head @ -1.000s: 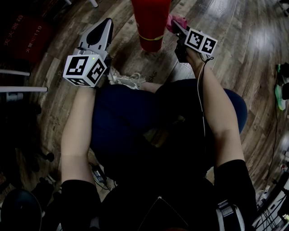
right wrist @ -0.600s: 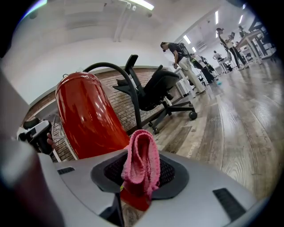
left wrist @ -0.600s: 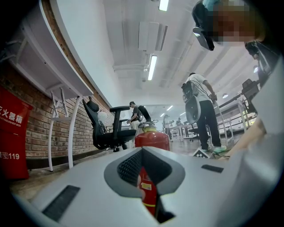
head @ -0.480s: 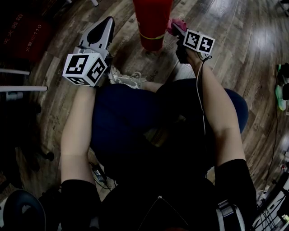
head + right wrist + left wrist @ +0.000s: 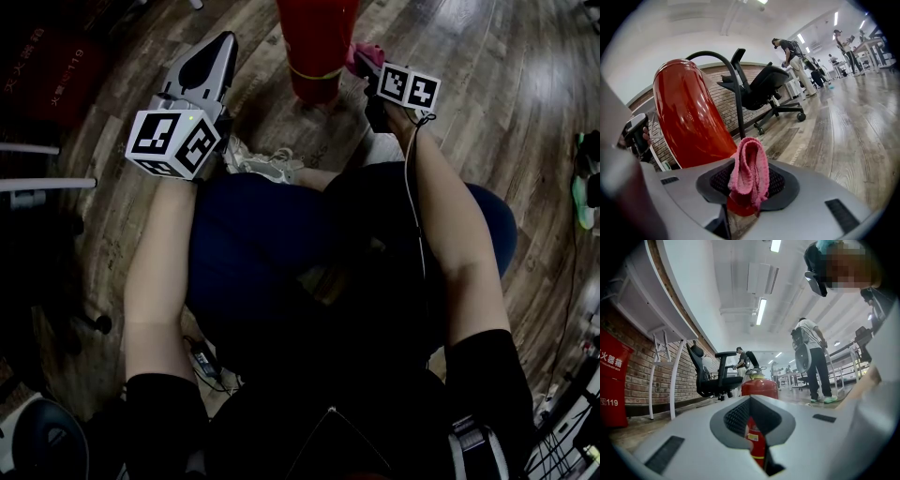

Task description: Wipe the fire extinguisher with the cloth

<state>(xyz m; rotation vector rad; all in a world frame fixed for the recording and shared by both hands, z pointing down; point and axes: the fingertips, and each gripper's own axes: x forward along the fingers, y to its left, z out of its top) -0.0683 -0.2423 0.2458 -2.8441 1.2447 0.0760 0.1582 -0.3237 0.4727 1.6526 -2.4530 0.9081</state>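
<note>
From the head view, the fire extinguisher point(image 5: 317, 47) stands on the wood floor point(image 5: 487, 103) at the far middle, with the left gripper point(image 5: 223, 42) to its left and the right gripper point(image 5: 362, 60) just right of it. In the left gripper view the jaws are together with nothing between them, and the fire extinguisher point(image 5: 759, 385) is beyond. In the right gripper view the jaws are clamped on the folded pink cloth point(image 5: 749, 171), near the fire extinguisher point(image 5: 689, 117).

Red fire extinguisher point(image 5: 316, 42), pink cloth point(image 5: 749, 171).

Fire extinguisher point(image 5: 316, 47) top cut off, head view; cloth point(image 5: 364, 51) mostly hidden there.

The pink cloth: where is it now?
Pinched in the right hand-held gripper, the cloth sits just right of the fire extinguisher at the head view's top.
</note>
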